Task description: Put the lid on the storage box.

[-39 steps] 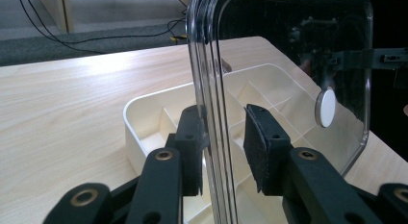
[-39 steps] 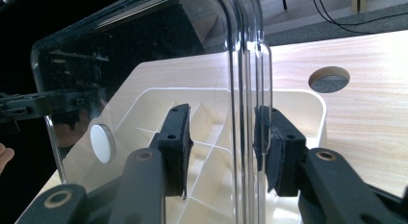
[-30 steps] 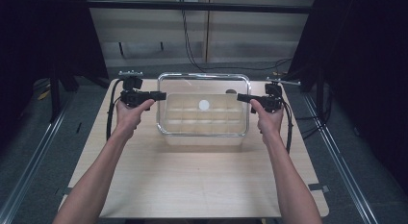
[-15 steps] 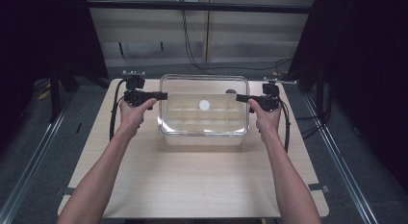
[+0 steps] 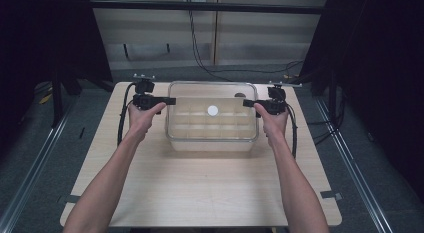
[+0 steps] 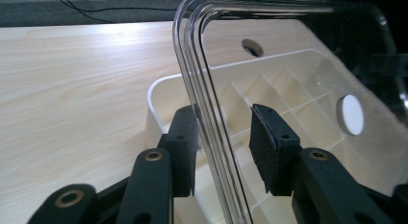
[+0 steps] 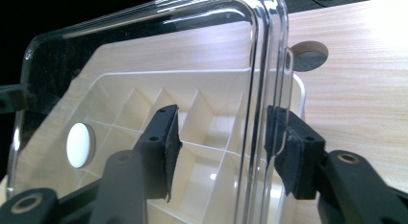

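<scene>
In the middle of the high view a clear lid (image 5: 212,111) lies over a cream compartment box (image 5: 212,143), a little above the centre of the wooden table (image 5: 200,193). The left gripper (image 5: 170,101) stands at the left short edge of the lid and the right gripper (image 5: 248,102) at the right short edge. Both sets of jaws have just been opening. In the left gripper view the lid rim (image 6: 204,104) passes between the pads (image 6: 269,147): the pad on the left seems just beside the rim or perhaps touching it, while the other is clearly apart, so this claw is half wide and no longer pinches. In the right gripper view the clear rim (image 7: 260,89) stands between the pads (image 7: 166,147) with a gap on the left side; the pad on the right is near the rim, and I cannot tell if it touches. I judge that the lid is being released onto the box. The danger is that the lid is not seated evenly: in both gripper views its edge looks raised above the box wall. If one pad drags on the rim when the hand draws back, it can pull the lid sideways, and it may slide off the box. The white round knob (image 5: 213,110) in the centre of the lid is untouched.
</scene>
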Available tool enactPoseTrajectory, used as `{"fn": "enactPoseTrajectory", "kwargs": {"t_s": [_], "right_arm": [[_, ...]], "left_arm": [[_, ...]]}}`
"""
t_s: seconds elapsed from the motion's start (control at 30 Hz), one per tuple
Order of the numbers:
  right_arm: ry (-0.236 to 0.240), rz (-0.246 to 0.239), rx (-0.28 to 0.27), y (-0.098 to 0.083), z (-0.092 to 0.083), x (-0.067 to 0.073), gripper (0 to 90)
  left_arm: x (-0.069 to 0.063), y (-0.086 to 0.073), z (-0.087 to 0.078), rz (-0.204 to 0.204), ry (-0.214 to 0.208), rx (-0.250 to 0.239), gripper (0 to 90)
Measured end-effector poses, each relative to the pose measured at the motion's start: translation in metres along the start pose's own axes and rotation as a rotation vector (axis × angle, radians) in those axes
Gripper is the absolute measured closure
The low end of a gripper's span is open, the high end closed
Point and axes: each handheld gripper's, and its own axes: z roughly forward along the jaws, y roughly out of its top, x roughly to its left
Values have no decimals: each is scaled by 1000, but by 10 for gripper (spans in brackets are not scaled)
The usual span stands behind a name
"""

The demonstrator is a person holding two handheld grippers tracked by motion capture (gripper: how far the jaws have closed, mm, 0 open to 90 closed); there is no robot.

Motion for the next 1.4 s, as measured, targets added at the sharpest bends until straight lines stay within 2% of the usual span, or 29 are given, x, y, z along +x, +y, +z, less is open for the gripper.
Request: {"fn": "enactPoseTrajectory", "kwargs": {"t_s": [0.27, 0.47, 0.6, 0.83, 1.03, 1.27, 1.33, 1.37, 1.4], "right_arm": [[-29, -8, 22, -1, 8, 0, 417], [-34, -23, 34, -4, 12, -2, 402], [-42, -12, 40, -5, 17, -3, 381], [-61, 14, 40, -9, 23, -6, 372], [-79, 7, 32, -9, 23, -4, 371], [-105, -2, 28, -9, 23, -3, 378], [-120, -20, 24, -10, 24, -2, 363], [-135, -27, 35, -10, 25, -2, 359], [-133, -14, 47, -11, 26, -4, 359]], "left_arm": [[5, -2, 7, -26, -5, 10, 617], [9, -5, 12, -46, -13, 13, 616], [11, -5, 13, -25, 5, 30, 619], [16, -13, 21, -84, -21, 27, 613], [16, -14, 22, -100, -24, 35, 612], [16, -17, 23, -98, -27, 37, 603], [16, -17, 23, -93, -23, 38, 603], [16, -18, 24, -85, -19, 45, 600], [17, -18, 25, -90, -20, 46, 599]]}}
